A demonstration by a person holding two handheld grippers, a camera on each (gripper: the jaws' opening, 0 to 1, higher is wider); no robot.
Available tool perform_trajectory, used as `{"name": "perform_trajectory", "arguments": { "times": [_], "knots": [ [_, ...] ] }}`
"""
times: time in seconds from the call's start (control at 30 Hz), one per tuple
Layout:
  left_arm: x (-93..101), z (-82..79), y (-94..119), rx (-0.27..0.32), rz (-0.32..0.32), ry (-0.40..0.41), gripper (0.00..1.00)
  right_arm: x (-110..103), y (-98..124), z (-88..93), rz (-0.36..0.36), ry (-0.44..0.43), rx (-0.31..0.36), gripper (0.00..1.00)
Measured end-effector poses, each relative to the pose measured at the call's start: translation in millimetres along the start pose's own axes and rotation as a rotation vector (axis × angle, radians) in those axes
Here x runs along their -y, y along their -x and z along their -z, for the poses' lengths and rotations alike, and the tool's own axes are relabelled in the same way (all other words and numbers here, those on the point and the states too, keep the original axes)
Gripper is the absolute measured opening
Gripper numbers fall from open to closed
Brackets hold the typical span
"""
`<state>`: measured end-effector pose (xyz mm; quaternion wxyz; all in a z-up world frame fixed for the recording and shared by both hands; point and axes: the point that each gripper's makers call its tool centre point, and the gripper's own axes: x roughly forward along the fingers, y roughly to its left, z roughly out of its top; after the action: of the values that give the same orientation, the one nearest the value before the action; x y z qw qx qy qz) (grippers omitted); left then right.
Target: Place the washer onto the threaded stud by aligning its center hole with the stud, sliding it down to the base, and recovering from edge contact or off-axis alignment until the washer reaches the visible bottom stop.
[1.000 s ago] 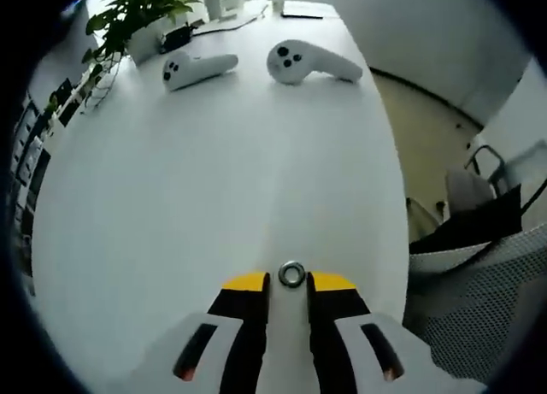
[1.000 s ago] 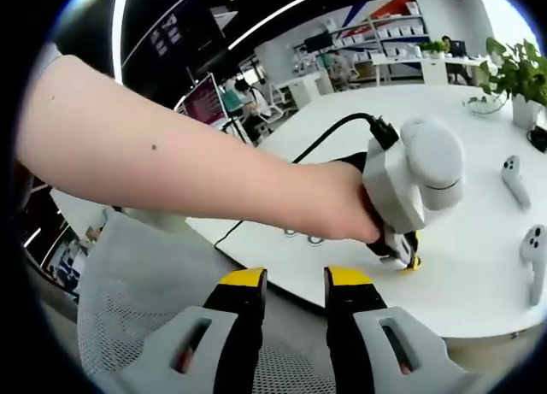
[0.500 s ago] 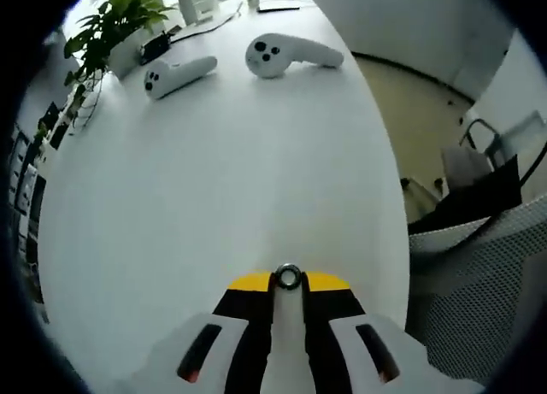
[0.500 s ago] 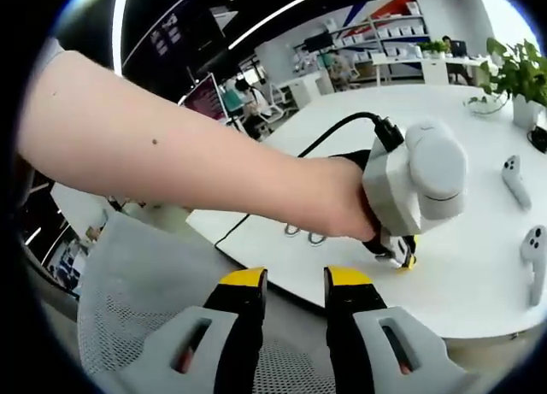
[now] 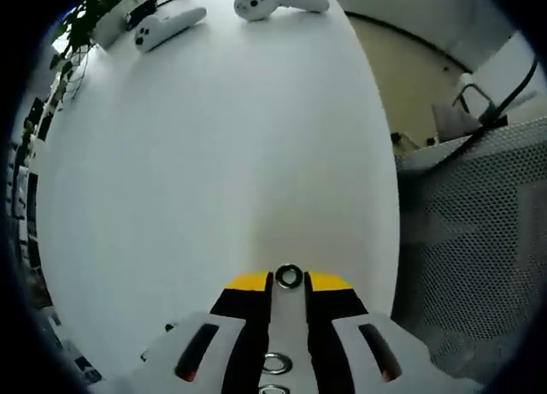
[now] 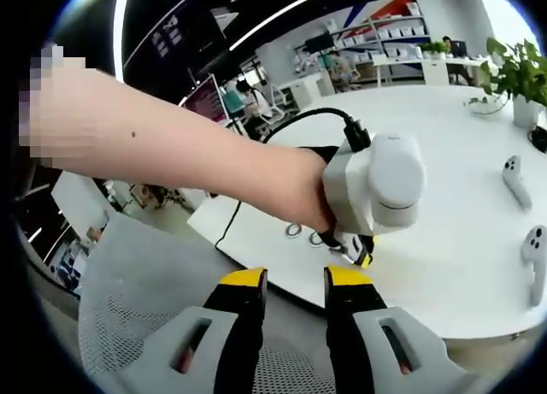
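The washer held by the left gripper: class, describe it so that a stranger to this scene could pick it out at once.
Start at the big white table in the left gripper view and go to its near edge, where the left gripper rises with yellow-tipped black jaws. The washer is the small metal ring pinched between those tips. Two more rings lie lower down between the jaws, loose on the table, held by nothing.

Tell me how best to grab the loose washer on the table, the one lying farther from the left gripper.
Pinch the loose washer across its outer rim, jaws on opposite edges, coming straight down from above. It lies flat on the table, so probably only the thin rim offers a hold. Mind the second washer close beside it.
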<state>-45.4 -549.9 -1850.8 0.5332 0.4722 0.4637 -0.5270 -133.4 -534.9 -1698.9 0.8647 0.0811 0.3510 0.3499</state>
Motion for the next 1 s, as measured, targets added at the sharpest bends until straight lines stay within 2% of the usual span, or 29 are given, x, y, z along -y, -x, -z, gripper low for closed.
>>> {"name": "perform_trajectory", "arguments": {
  "times": [0.13, 0.37, 0.43, 0.5, 0.67, 0.77, 1.0],
  "knots": [
    [2.3, 0.0, -0.3, -0.001, 0.014, 0.039, 0.15, 0.1, 0.2, 0.3, 0.001, -0.001, -0.001, 0.29],
    [3.1, 0.1, 0.2, 0.020, 0.011, 0.025, 0.15, -0.4, 0.2, 0.1, -0.001, 0.001, 0.000, 0.29],
    [1.6, 1.0, 0.0, 0.019, 0.009, 0.029, 0.11, -0.5, 0.2, 0.0, -0.001, 0.001, 0.001, 0.29],
    [-0.4, 4.1, 1.0, 0.000, 0.003, 0.073, 0.10, -1.2, 0.0, 0.7, -0.004, 0.005, -0.005, 0.29],
    [2.0, 2.5, -0.7, 0.009, -0.009, 0.074, 0.09, -1.3, 0.2, -0.1, -0.005, 0.003, -0.001, 0.29],
    [1.1, 3.4, 0.4, 0.024, -0.012, 0.123, 0.09, -1.5, -0.1, 0.0, -0.007, 0.006, -0.002, 0.29],
    [0.5, 5.8, 2.4, 0.028, -0.027, 0.169, 0.08, -1.9, 0.0, 0.4, -0.009, 0.005, -0.003, 0.29]
  ]
}}
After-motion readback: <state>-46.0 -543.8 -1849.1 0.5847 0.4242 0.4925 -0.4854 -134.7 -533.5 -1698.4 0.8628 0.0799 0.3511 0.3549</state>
